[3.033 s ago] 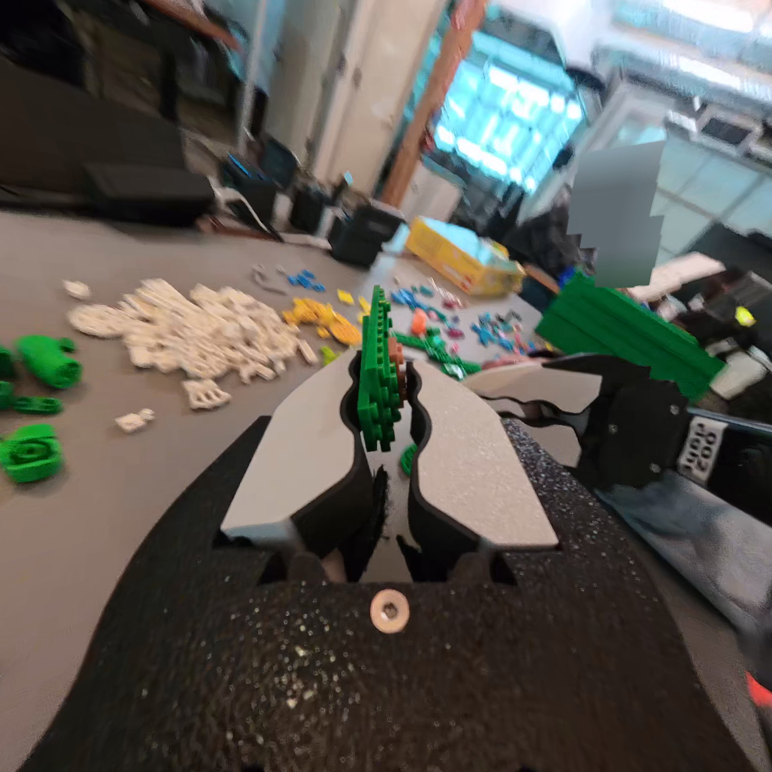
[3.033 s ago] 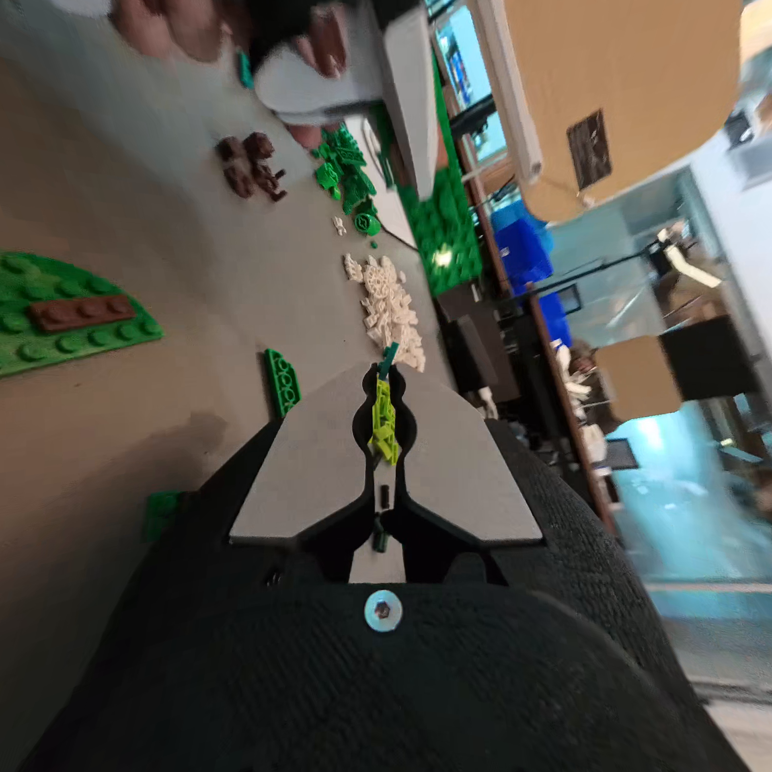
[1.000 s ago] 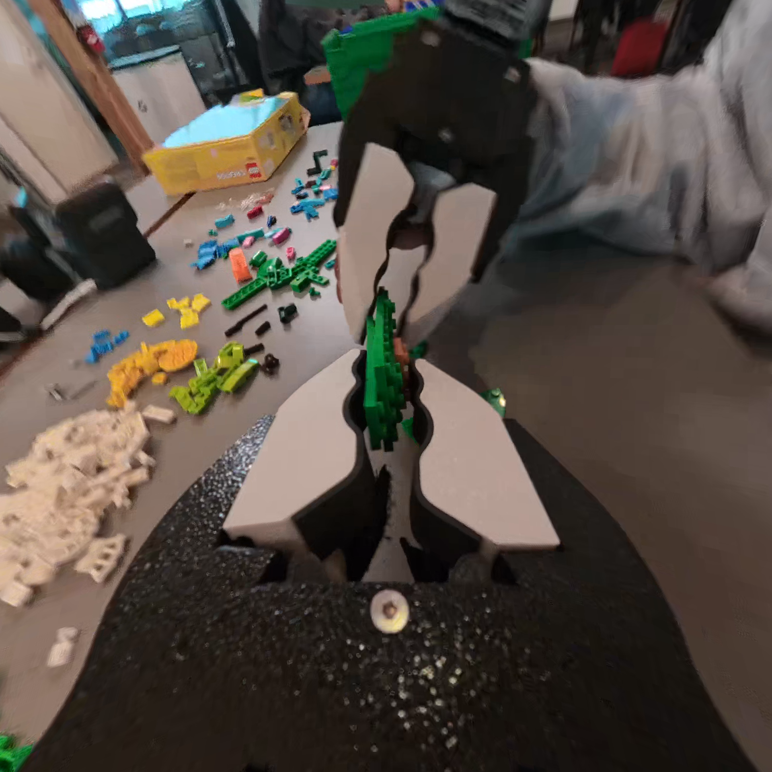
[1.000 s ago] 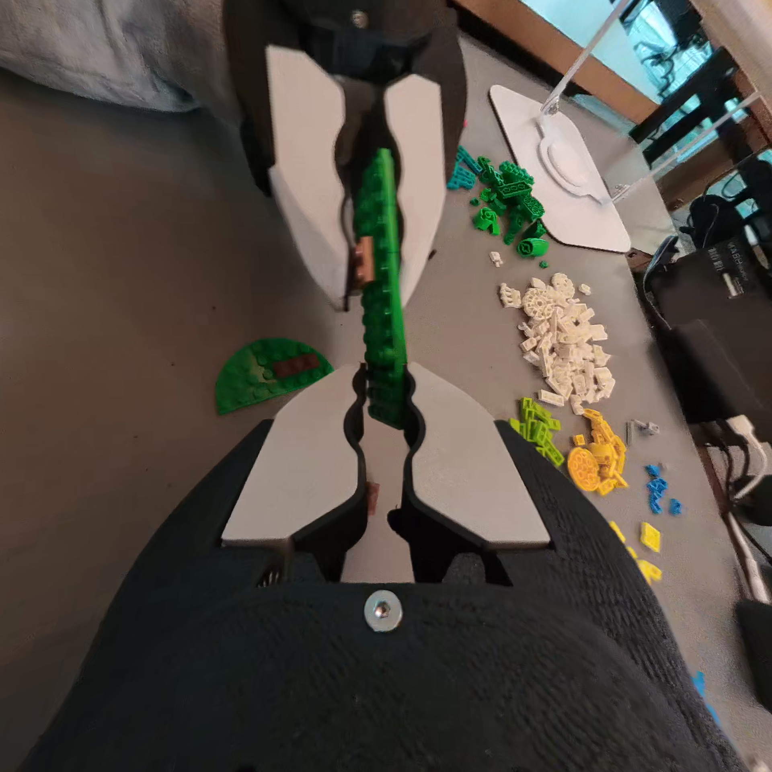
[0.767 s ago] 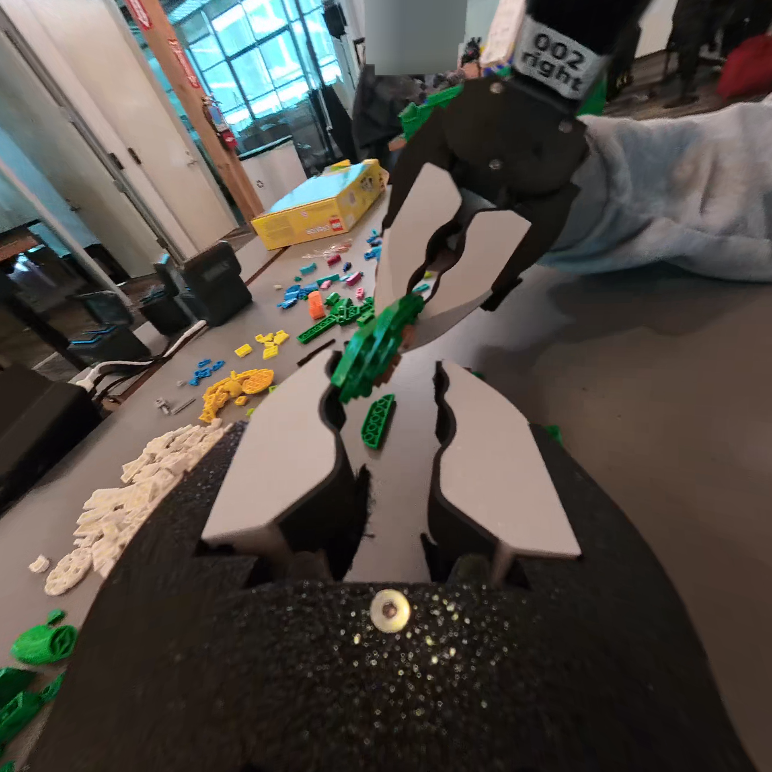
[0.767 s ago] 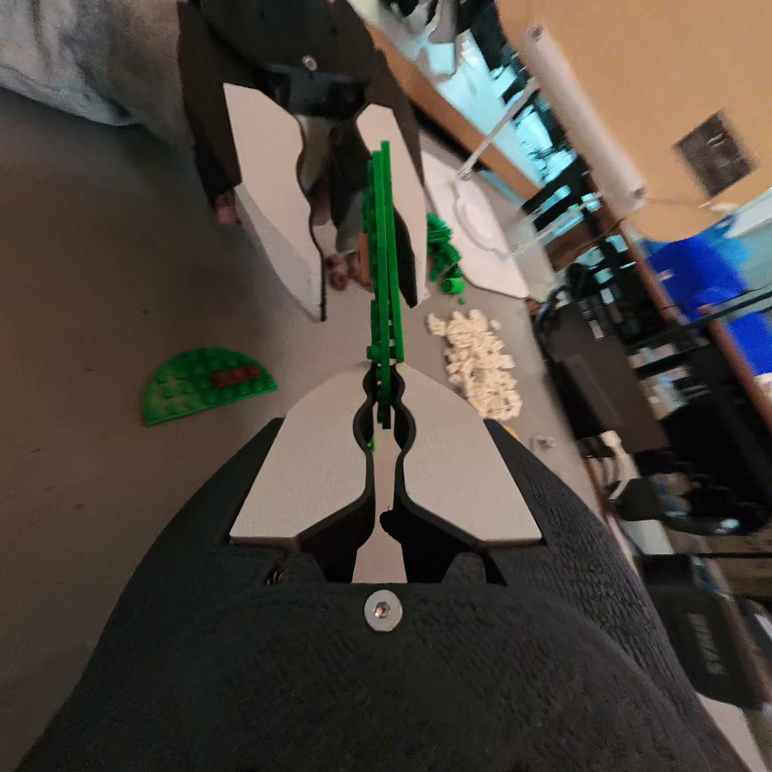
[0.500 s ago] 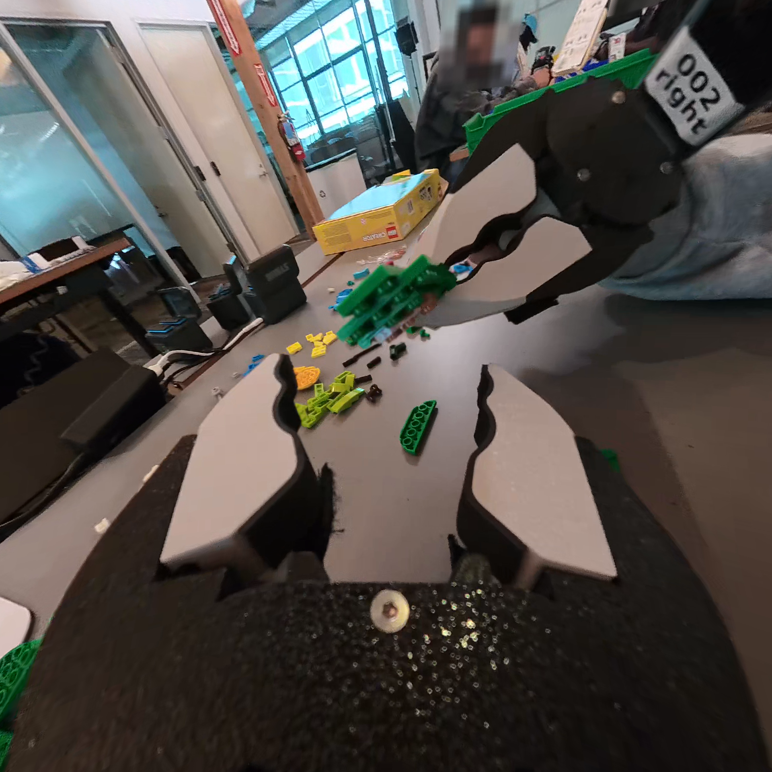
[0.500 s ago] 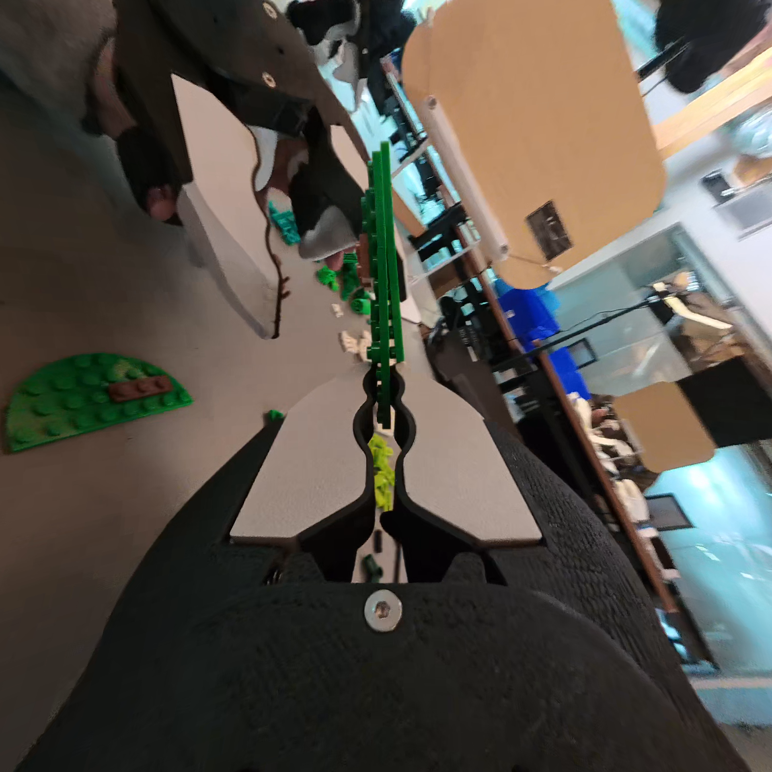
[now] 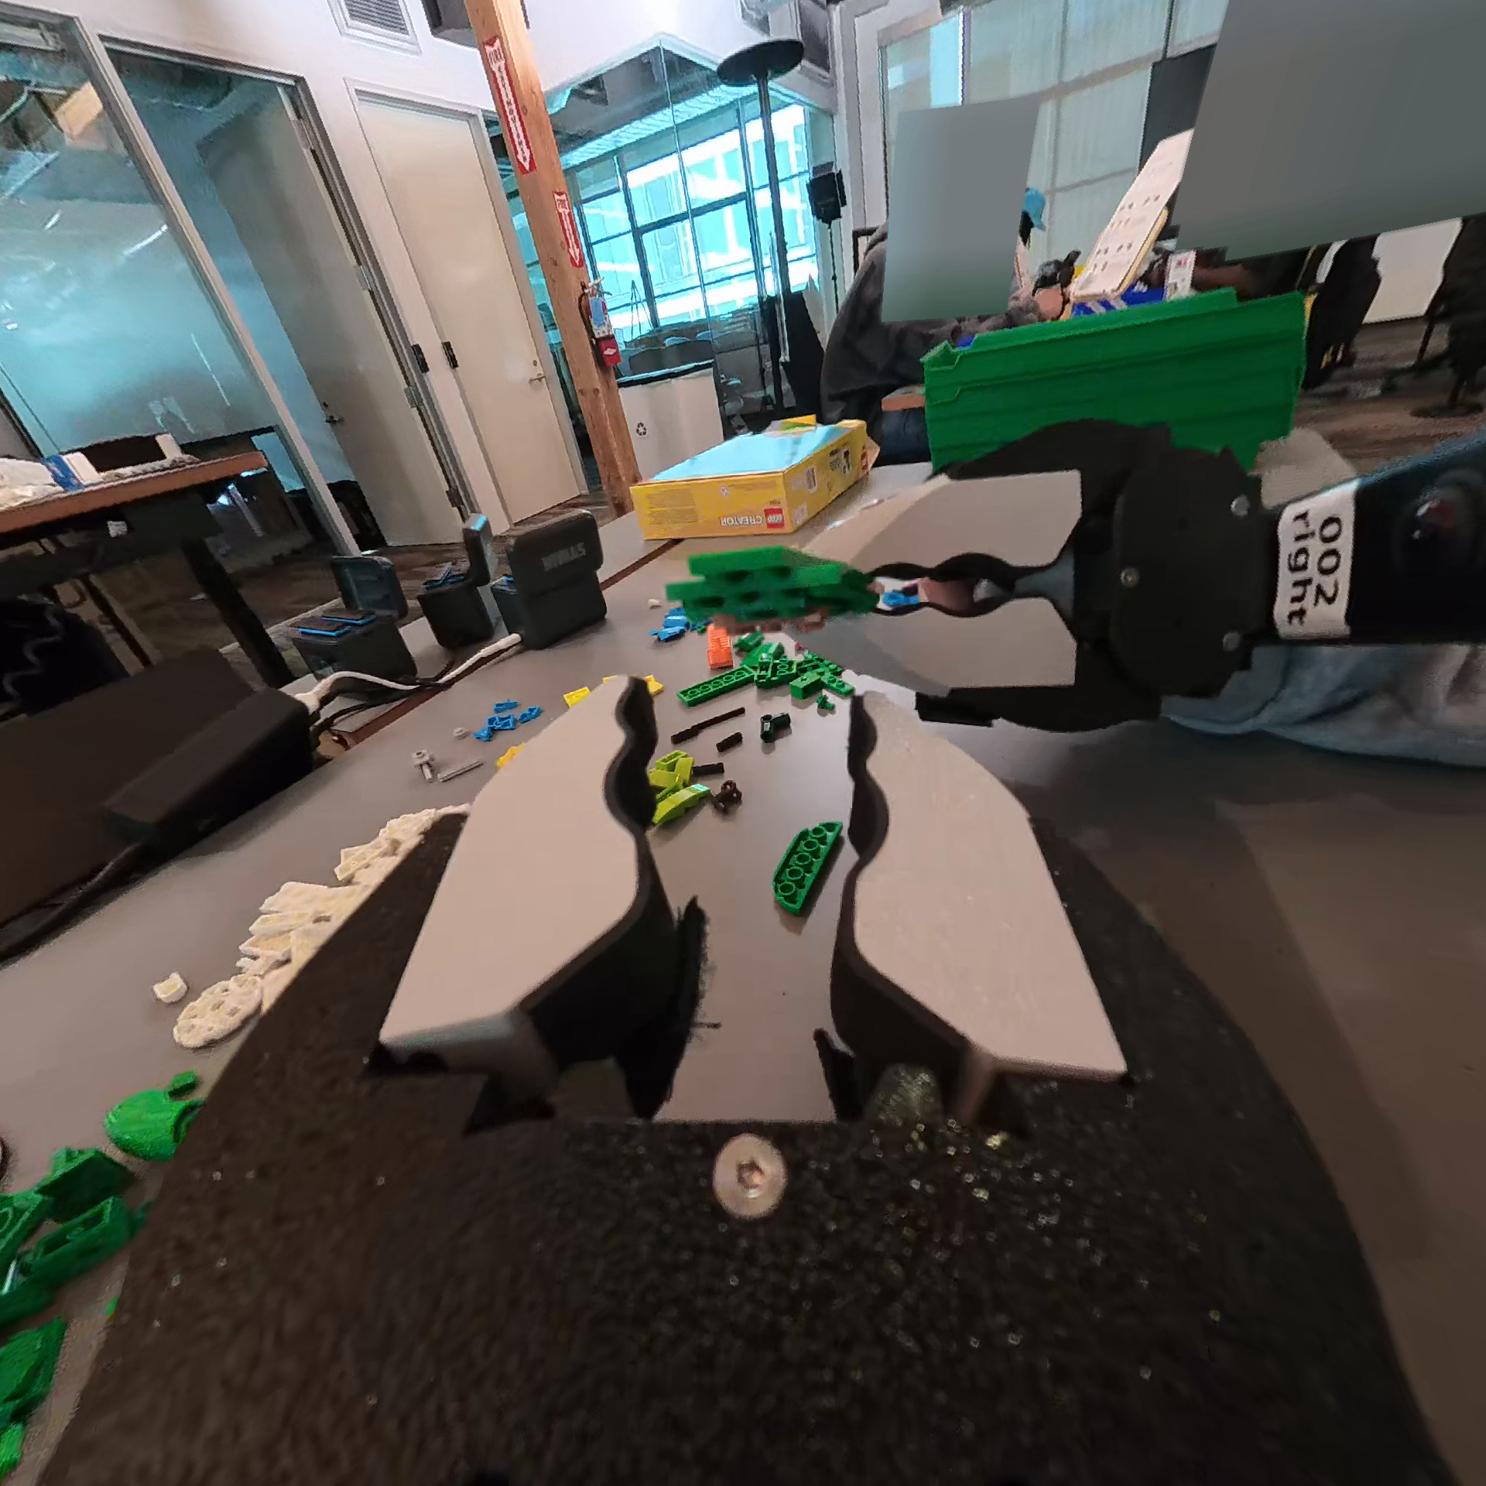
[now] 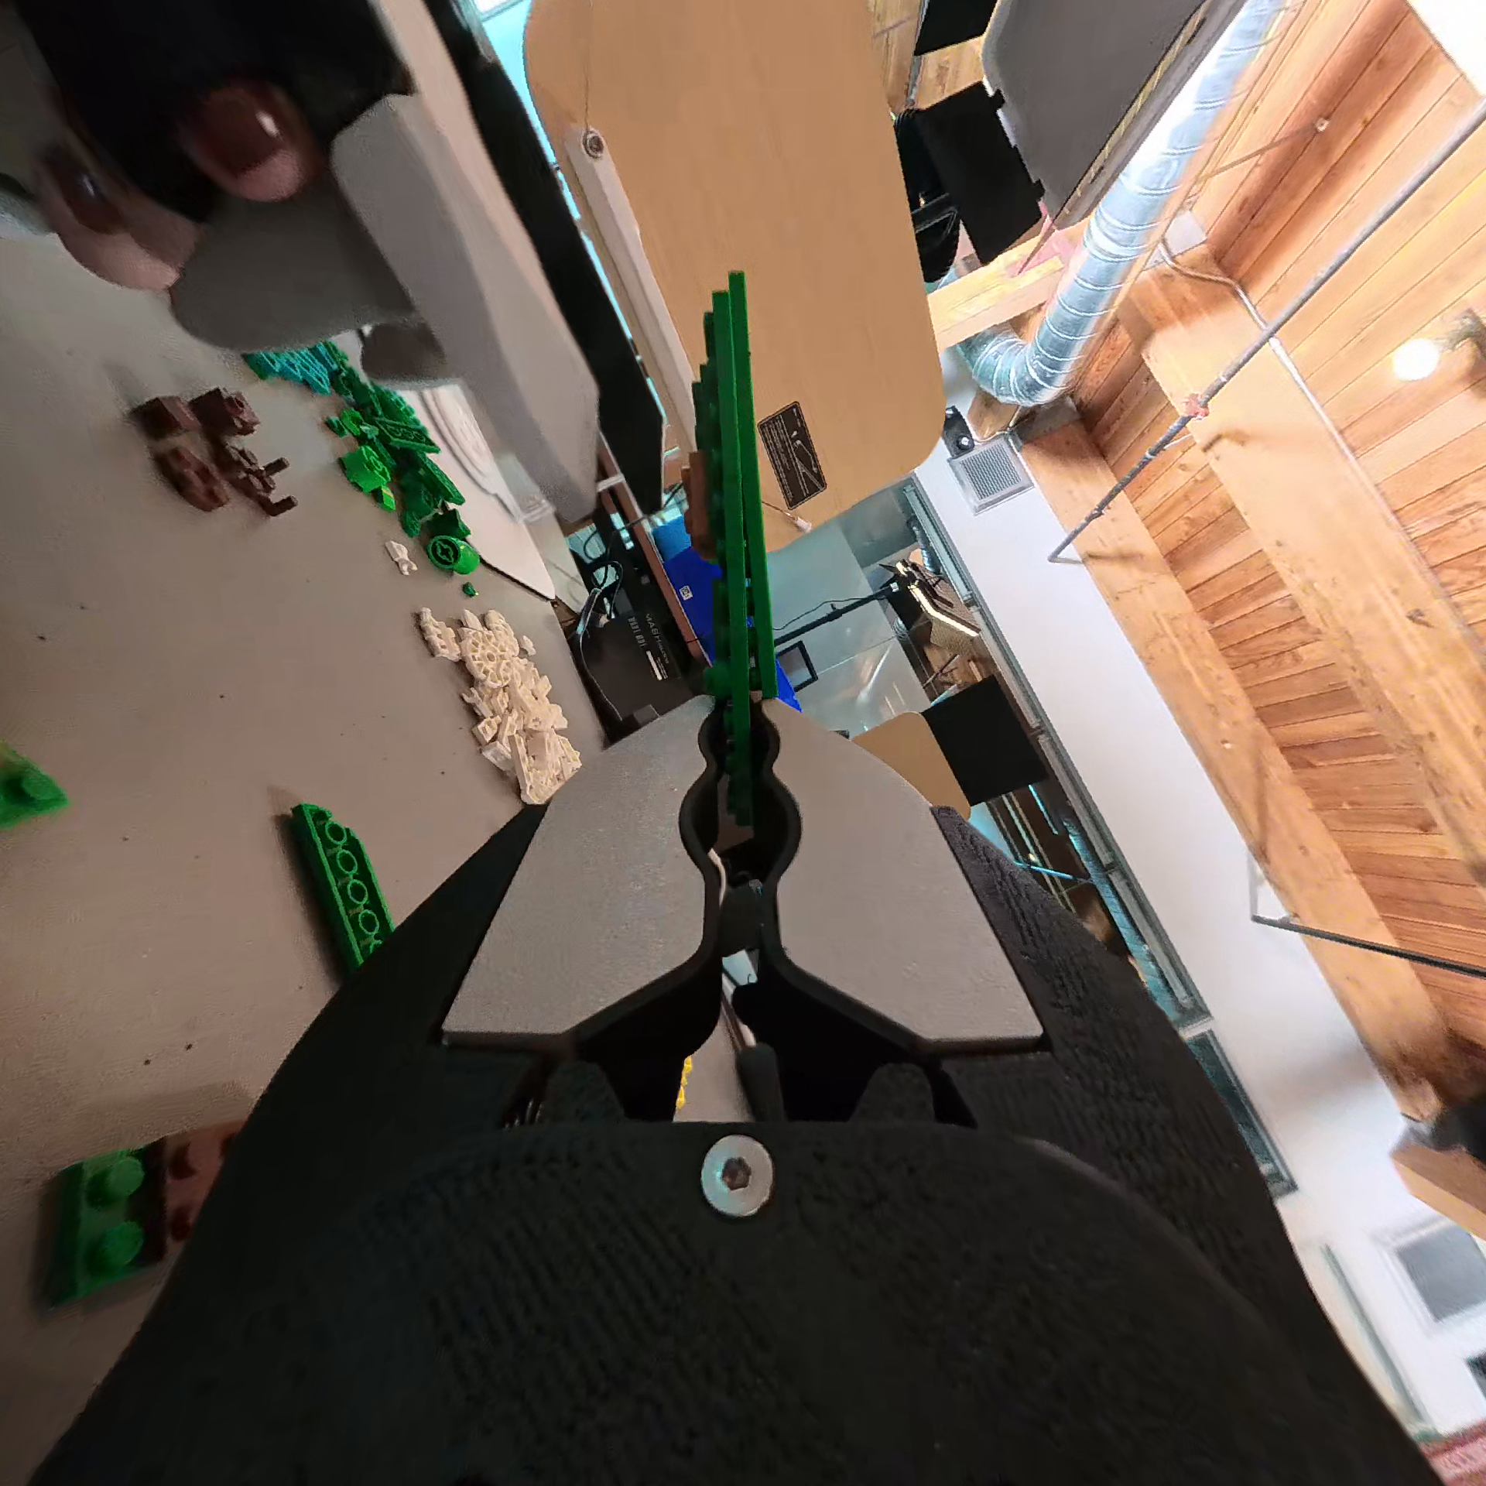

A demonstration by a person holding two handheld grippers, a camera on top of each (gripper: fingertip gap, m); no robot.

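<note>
White openwork bricks [image 9: 265, 941] lie piled at left on your matte grey desk [image 9: 1206, 884]. Your left gripper [image 9: 744, 716] gapes, holding nothing, above a curved green studded brick [image 9: 806, 867]. Your right gripper [image 10: 738, 708] clamps a flat green studded plate assembly [image 10: 736, 498].

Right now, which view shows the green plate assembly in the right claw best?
The left wrist view: it shows the green plate assembly broadside, its stacked plates and brown underside, sticking out of the right claw. The right wrist view shows it only edge-on, a thin strip between the closed fingers.

Brick piles [image 9: 756, 675] on table [image 9: 1206, 844], box [image 9: 748, 490] behind
</note>
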